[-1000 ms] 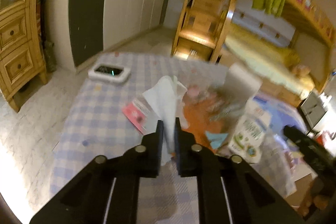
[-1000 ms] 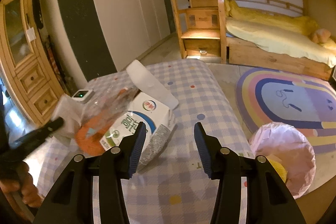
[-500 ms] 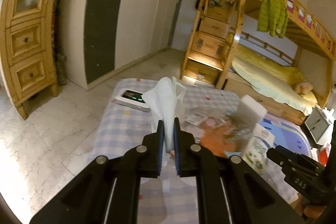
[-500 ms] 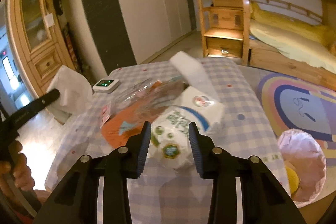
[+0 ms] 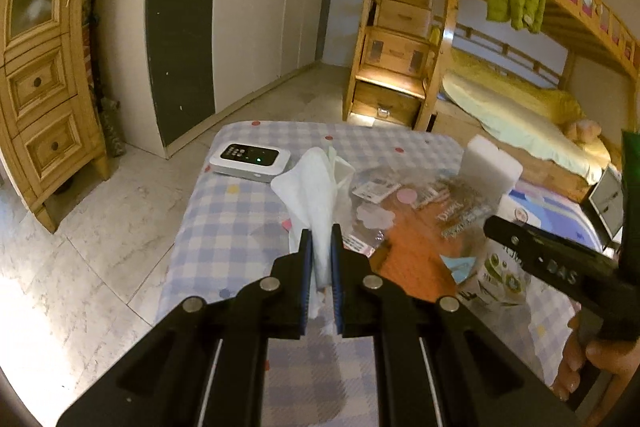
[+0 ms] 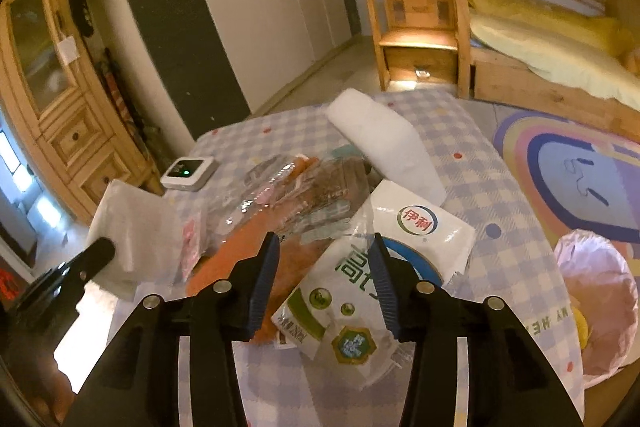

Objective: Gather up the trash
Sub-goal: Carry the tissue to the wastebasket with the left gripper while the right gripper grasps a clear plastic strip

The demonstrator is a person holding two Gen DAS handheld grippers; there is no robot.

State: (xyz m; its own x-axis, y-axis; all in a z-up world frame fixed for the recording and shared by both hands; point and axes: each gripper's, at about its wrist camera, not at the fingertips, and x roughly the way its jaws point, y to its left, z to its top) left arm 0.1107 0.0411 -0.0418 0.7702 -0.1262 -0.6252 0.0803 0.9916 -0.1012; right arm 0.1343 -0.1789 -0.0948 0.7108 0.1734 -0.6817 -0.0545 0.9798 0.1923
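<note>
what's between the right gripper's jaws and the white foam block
In the right wrist view, the milk bag lies between the opening jaws of the right gripper and runs toward the foam block; crinkled clear wrappers lie alongside.

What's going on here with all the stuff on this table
A person is clearing trash off a checked-cloth table with a gripper in each hand. The left gripper is shut on a crumpled white tissue, held above the table. The right gripper is over a white and green milk pouch, its jaws opening with the pouch between them. Clear plastic wrappers lie in the pile, and a pink-lined bin stands beside the table.
</note>
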